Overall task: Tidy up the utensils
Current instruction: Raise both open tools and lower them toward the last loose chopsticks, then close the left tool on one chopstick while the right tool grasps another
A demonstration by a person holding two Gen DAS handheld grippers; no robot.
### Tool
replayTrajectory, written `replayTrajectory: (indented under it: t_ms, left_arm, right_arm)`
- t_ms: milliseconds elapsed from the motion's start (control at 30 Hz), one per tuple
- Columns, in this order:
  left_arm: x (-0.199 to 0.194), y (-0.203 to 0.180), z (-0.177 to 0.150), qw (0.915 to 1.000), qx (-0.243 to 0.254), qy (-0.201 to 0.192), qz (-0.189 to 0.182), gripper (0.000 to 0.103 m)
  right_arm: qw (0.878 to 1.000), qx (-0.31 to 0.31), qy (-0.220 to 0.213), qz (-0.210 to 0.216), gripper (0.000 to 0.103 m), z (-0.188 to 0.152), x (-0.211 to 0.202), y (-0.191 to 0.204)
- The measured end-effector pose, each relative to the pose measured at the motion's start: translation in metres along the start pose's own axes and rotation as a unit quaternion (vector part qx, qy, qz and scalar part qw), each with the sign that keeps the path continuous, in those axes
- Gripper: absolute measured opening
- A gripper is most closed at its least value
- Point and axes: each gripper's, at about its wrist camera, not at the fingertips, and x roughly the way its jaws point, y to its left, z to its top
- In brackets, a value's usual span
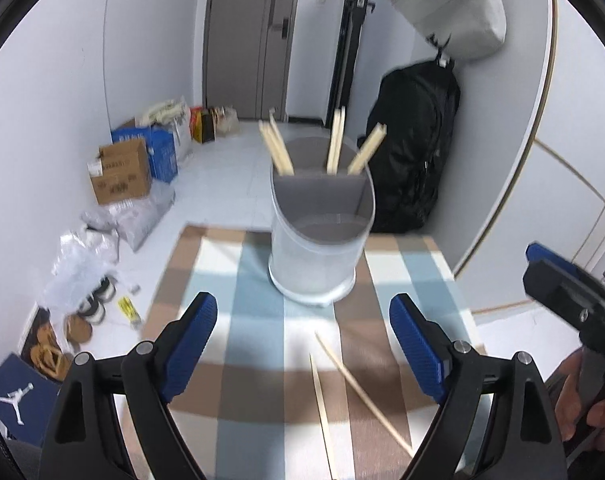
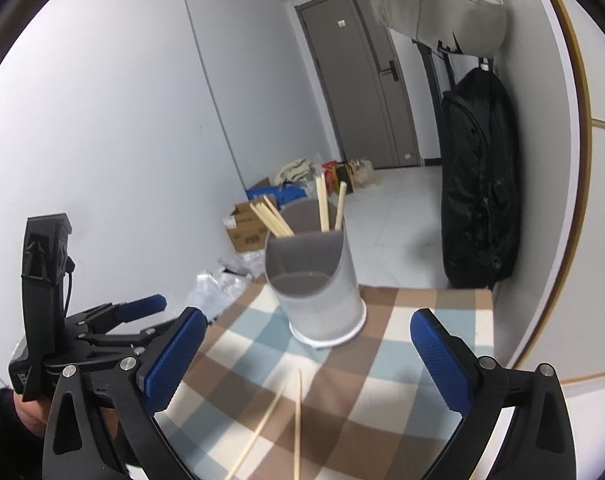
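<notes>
Both the left gripper point(image 1: 302, 344) and right gripper point(image 2: 308, 354) are seen spread wide and empty above two loose chopsticks point(image 1: 352, 384), cut off by the frame; the holder's point(image 1: 318, 256) contents are partly hidden.

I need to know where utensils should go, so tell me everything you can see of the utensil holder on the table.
The utensil holder is a pale grey, plastic-looking oval tub with a slanted rim and a darker grey divider. It stands upright on the checked tablecloth. Its back compartment holds wooden chopsticks leaning outward; the front compartment looks empty. Nothing else touches it.
</notes>
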Motion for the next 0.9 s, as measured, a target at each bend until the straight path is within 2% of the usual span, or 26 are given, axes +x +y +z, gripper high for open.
replayTrajectory:
  t_ms: [133,200,300,400,600,667,767,900]
  left_arm:
    - [0.018,-0.001,-0.020,0.9989,0.012,0.044,0.014,0.085]
    - [0.029,0.002,-0.029,0.9972,0.011,0.074,0.009,0.085]
    - [0.051,0.008,-0.041,0.9908,0.004,0.134,0.016,0.085]
    - [0.065,0.010,-0.049,0.9847,0.002,0.173,0.022,0.085]
    - [0.078,0.003,-0.050,0.9784,0.028,0.199,0.047,0.085]
    - [0.083,0.006,-0.050,0.9761,0.017,0.212,0.044,0.085]
    - [0.089,0.005,-0.050,0.9734,0.007,0.225,0.044,0.085]
    - [0.093,-0.004,-0.048,0.9723,0.022,0.229,0.044,0.085]
  right_arm:
    - [0.999,0.001,0.028,-0.016,0.103,-0.009,0.009,-0.006]
    - [0.999,0.013,0.033,-0.020,0.103,-0.011,0.010,-0.012]
    - [0.998,0.037,0.038,-0.020,0.103,-0.013,0.010,-0.021]
    - [0.998,0.045,0.044,-0.023,0.103,-0.014,0.012,-0.025]
    - [0.997,0.046,0.053,-0.029,0.103,-0.018,0.020,-0.033]
    - [0.997,0.042,0.057,-0.039,0.103,-0.019,0.023,-0.034]
    - [0.997,0.036,0.055,-0.031,0.103,-0.017,0.024,-0.032]
    - [0.997,0.039,0.060,-0.024,0.103,-0.015,0.028,-0.034]
